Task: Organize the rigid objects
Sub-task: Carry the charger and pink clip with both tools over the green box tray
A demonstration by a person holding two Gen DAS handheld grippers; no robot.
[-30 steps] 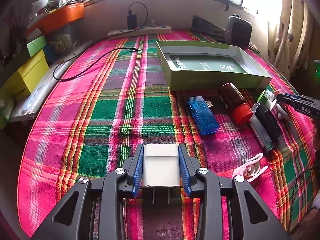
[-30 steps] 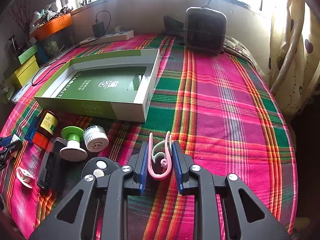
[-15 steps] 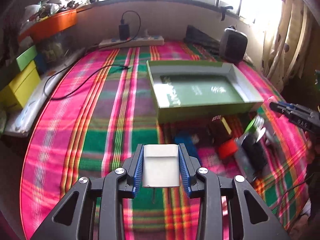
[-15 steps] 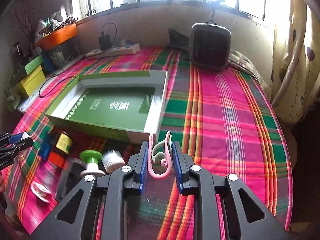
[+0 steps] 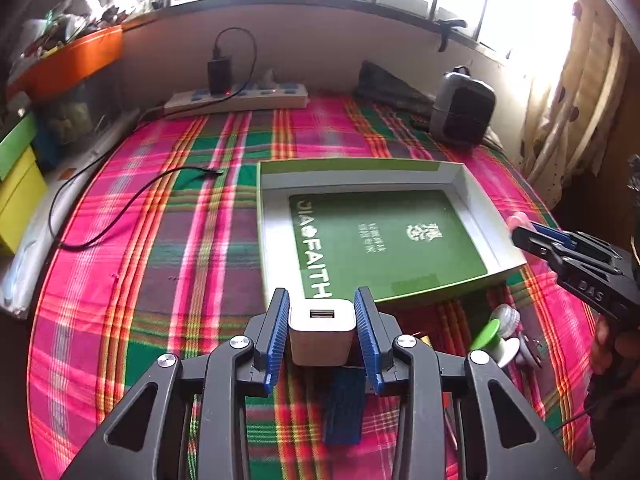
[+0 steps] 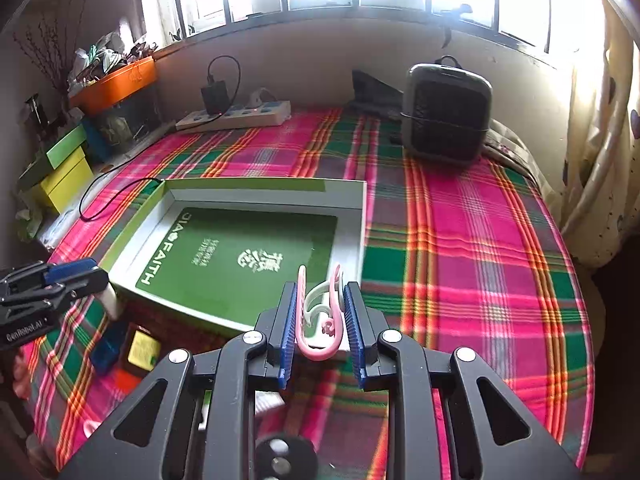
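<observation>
Over the near edge of the box (image 5: 360, 168) now, both grippers are up off the cloth (image 5: 160, 240) and closing on it. A second ago I was looking low across the table with the box far ahead; now I look down into it from both sides, its green floor bare.

My left gripper (image 5: 322, 332) is pinching the charger (image 5: 322, 336), USB port facing forward, pads pressed on its two flanks. It hangs just short of the box's near wall. The grip has not slipped through the lift; the charger sits between the pads exactly as it did.

My right gripper (image 6: 319, 320) is pinching the clip (image 6: 320, 320), a pink and white thing, held upright, also right at the box's near wall, toward its right corner.

Left behind on the cloth, below and between the two grippers: the blue stick (image 6: 106, 346), the bottle (image 6: 140, 354) and the green spool (image 5: 490, 338). They have dropped toward the bottom of both views as I rose.

So I judge the carry nearly done: both loads want a little more forward travel, then a drop inside. The risk I see is the two grippers crowding each other over one box.
</observation>
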